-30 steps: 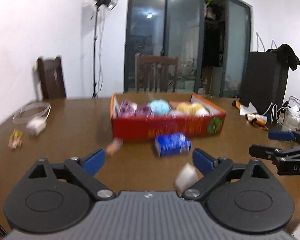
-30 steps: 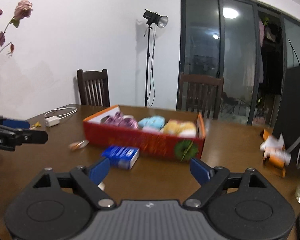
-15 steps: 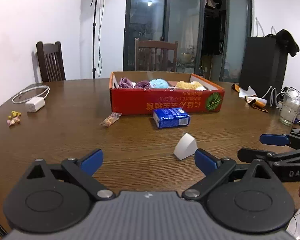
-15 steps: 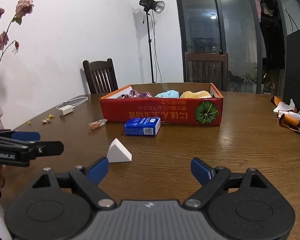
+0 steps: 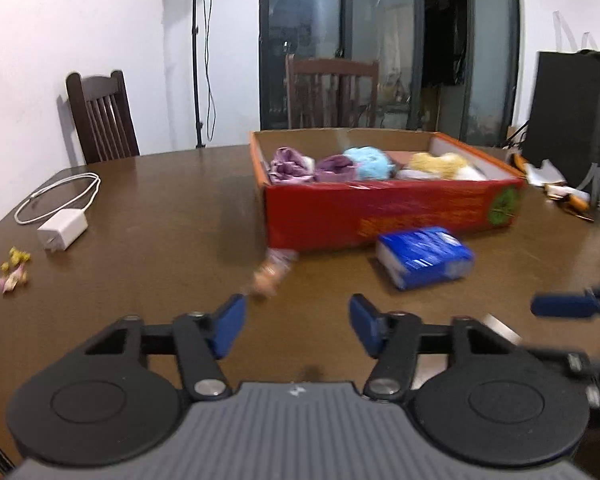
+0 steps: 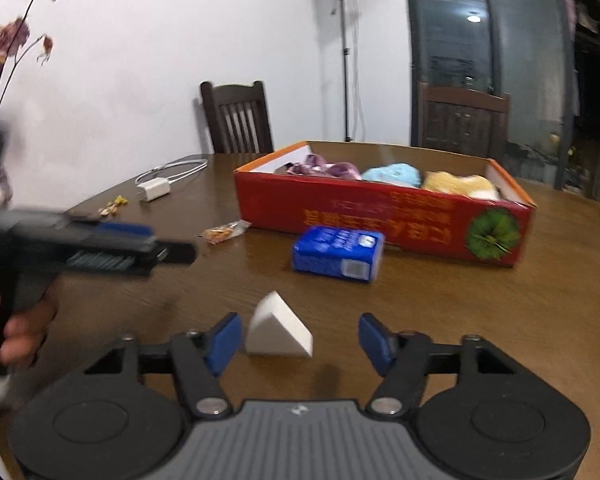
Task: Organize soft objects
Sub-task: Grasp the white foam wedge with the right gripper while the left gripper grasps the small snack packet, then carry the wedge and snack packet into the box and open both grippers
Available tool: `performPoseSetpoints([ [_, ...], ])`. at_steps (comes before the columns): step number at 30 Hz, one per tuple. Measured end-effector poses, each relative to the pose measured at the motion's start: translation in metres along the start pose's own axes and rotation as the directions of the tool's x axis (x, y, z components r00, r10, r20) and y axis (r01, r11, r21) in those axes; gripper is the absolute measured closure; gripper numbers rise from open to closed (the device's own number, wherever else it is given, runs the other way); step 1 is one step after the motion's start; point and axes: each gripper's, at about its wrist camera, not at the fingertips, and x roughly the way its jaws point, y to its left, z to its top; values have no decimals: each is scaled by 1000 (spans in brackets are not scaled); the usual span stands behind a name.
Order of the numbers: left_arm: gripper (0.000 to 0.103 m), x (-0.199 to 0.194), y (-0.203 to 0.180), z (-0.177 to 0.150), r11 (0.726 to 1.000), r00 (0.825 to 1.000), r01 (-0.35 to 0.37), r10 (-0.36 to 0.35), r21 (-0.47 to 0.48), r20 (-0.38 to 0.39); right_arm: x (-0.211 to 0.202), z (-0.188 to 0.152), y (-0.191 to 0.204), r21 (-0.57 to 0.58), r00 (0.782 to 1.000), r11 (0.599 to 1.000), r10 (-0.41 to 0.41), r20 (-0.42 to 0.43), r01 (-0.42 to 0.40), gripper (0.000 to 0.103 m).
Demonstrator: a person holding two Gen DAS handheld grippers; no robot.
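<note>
In the right wrist view a white foam wedge [image 6: 278,330] lies on the table between the jaws of my right gripper [image 6: 300,340]. The jaws are closing: the left pad is close beside the wedge and the right pad stands well off it. My left gripper [image 5: 296,320] is also closing, with only bare table between its jaws. A small wrapped snack [image 5: 270,272] lies just beyond its left fingertip. Behind stands the red box [image 5: 379,216] holding purple [image 5: 292,164], light blue [image 5: 369,162] and yellow [image 5: 435,164] soft bundles.
A blue tissue pack [image 6: 337,254] lies in front of the box. A white charger [image 5: 62,226] with its cable sits at the far left, with small scraps [image 5: 14,270] near the edge. A hand [image 6: 20,332] holds the left gripper [image 6: 112,240]. Chairs stand behind the table.
Both grippers have moved forward and lower over the table, and their jaws have narrowed. The white wedge now sits between the right jaws; the snack is close to the left fingertips.
</note>
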Motion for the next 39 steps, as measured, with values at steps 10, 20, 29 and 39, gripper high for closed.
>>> performPoseSetpoints([
  [10,68,75,25,19,999,995,43,-45,-23,-89,42,11,-9,91,992,990,113,-63,-107,72],
  [20,87,69,25,14,1000,998,-13,12,-21,-62,50,12,-13,125,991,986,116,-68,-107,78],
  [29,87,-14,3,-5,989,997,61,-55,-135,45,13,4,-14,108,999,993,44,-24,-41,79],
  [39,87,-54,-27,-5,988,991,107,-97,-110,94,-30,-3,-43,166,999,986,-10,32,5,79],
])
